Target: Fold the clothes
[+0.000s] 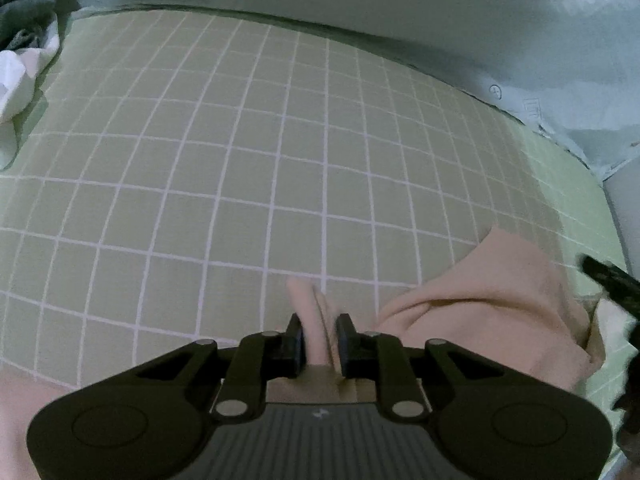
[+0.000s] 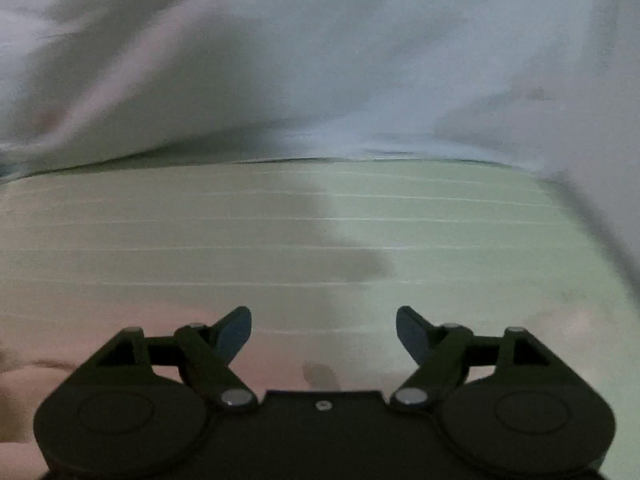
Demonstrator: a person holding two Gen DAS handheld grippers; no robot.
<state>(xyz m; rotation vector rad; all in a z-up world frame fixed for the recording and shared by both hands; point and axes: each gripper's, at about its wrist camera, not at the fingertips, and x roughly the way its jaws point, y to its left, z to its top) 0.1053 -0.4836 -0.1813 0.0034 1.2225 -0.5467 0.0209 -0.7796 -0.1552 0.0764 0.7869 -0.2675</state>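
Note:
A pale pink garment [image 1: 480,312] lies on a green sheet with a white grid [image 1: 240,160]. My left gripper [image 1: 319,340] is shut on a fold of the pink garment, which sticks up between its pads. The rest of the garment spreads to the right and under the gripper. My right gripper [image 2: 323,332] is open and empty, low over the pink garment [image 2: 120,344] at the near edge of the green sheet [image 2: 440,232]. The right wrist view is blurred. A black gripper part [image 1: 612,280] shows at the right edge of the left wrist view.
A pale blue-grey cloth [image 1: 480,20] lies bunched along the far edge of the green sheet and fills the top of the right wrist view [image 2: 320,60]. White cloth [image 1: 16,76] lies crumpled at the far left.

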